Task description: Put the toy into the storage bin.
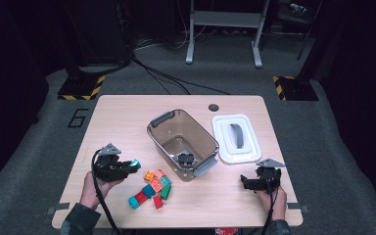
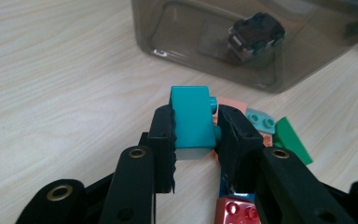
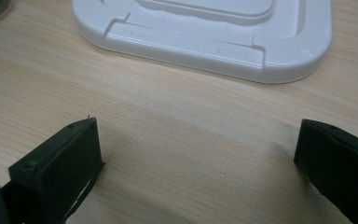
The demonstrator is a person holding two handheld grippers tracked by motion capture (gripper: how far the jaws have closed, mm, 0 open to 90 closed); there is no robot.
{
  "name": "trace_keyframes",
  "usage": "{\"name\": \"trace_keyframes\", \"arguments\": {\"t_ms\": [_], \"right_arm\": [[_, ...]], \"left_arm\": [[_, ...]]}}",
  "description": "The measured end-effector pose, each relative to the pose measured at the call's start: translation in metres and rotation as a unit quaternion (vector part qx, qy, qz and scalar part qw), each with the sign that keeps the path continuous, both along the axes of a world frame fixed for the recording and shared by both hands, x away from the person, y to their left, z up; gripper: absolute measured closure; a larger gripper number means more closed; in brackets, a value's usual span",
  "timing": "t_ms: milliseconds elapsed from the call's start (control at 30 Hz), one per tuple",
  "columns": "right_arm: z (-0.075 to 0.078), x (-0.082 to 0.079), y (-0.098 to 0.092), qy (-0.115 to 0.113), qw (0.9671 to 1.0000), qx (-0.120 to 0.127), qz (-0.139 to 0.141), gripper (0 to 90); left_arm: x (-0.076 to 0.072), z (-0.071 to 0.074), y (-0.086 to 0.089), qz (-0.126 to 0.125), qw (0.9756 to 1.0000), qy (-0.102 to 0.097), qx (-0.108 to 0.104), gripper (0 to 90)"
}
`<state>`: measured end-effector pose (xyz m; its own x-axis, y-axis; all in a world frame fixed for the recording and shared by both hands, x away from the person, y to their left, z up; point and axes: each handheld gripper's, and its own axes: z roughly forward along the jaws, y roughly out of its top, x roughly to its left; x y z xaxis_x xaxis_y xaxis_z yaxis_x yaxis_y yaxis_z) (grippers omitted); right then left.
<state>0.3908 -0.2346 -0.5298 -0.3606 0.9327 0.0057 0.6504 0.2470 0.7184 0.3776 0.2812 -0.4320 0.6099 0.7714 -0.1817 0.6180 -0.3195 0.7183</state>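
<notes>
The left gripper [image 2: 195, 135] squeezes a smooth teal plastic block [image 2: 192, 122] between its bumpy black jaws, at the middle of the left gripper view. The block's long side stands up and its round studs point right. The right gripper [image 3: 196, 154] is wide open above the wooden table [image 3: 177, 126], touching nothing.

Probably a lab: hazard-striped stand bases [image 1: 81, 87], floor cables [image 1: 166, 78].

Glossy teal plastic brick [image 2: 192, 122], matt pale wood-grain table [image 2: 51, 84], smooth smoky translucent plastic bin [image 2: 205, 51].
</notes>
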Motion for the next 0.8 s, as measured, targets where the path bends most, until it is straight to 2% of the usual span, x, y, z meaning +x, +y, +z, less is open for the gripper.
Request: {"name": "trace_keyframes", "arguments": {"t_ms": [100, 133, 367, 800], "right_arm": [[0.000, 0.000, 0.000, 0.000, 1.0000, 0.000, 0.000, 0.0], [0.000, 0.000, 0.000, 0.000, 1.0000, 0.000, 0.000, 0.0], [0.000, 0.000, 0.000, 0.000, 1.0000, 0.000, -0.001, 0.0], [0.000, 0.000, 0.000, -0.001, 1.0000, -0.002, -0.003, 0.0]], "left_arm": [[0.001, 0.005, -0.001, -0.002, 1.0000, -0.005, -0.004, 68.0], [0.002, 0.011, -0.002, -0.008, 0.9999, -0.009, 0.000, 68.0], [0.008, 0.029, -0.008, -0.018, 0.9995, -0.024, -0.002, 68.0], [0.022, 0.062, -0.034, -0.050, 0.9976, -0.046, -0.010, 68.0]]}}
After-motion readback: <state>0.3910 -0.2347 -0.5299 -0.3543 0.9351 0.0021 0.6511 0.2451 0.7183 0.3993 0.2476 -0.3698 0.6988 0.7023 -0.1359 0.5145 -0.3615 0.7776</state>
